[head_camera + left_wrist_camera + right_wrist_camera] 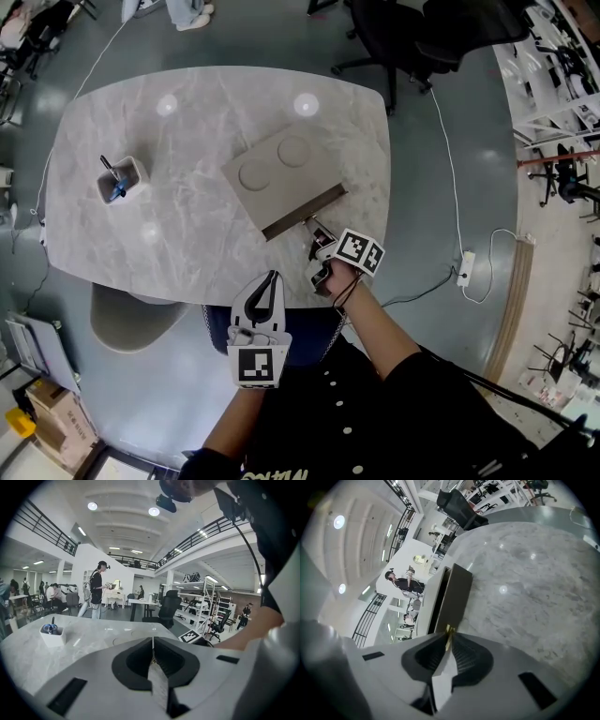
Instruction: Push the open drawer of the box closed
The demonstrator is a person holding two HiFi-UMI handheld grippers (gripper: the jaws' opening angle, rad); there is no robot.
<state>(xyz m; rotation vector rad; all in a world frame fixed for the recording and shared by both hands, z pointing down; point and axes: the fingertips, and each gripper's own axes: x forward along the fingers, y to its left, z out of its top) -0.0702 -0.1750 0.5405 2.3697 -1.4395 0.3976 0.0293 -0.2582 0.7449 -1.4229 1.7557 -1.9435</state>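
Note:
A flat grey box (279, 172) with two round dents in its top lies on the marble table (187, 234). Its drawer front (306, 213) stands out a little from the box, with a dark gap behind it. My right gripper (317, 238) is right at that front, and in the right gripper view its jaws (448, 632) are shut on a small brass knob (449, 629) of the drawer front (457, 595). My left gripper (271, 278) hovers at the table's near edge, shut and holding nothing (152, 643).
A white cup with pens (121, 178) stands on the table's left side, also seen as the cup (51, 635) in the left gripper view. Office chairs (412, 37) stand beyond the far edge. A cable and power strip (463, 267) lie on the floor at the right.

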